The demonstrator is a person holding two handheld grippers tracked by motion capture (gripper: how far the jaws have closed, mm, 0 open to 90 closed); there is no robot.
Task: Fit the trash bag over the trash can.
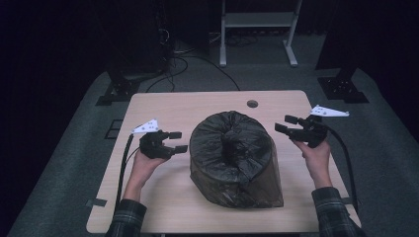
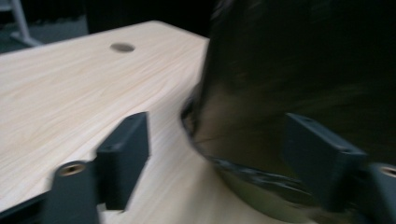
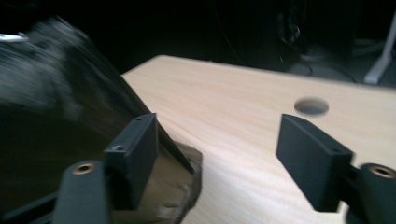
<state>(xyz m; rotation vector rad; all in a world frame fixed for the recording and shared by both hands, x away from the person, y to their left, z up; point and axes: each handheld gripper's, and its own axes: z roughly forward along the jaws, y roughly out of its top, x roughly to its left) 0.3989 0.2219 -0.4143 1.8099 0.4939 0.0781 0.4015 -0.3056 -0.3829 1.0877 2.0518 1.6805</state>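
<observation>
1. Coming in from the bottom edge: two plaid-sleeved forearms, each hand holding a black two-jaw gripper.
2. Left gripper hovering just beside the crumpled black plastic bag over a rounded bin, jaws standing wide, gripping nothing.
3. Right gripper hovering near the bag's other side, jaws likewise wide and empty.
4. Bag sitting mid-table on the light wooden tabletop, between both grippers.

High view: fixed above the near edge, facing forward and down over the whole pale wooden surface. Gripper views: low, close, facing inward from left and right; all share the crumpled black plastic bag and the surface's round hole.
</observation>
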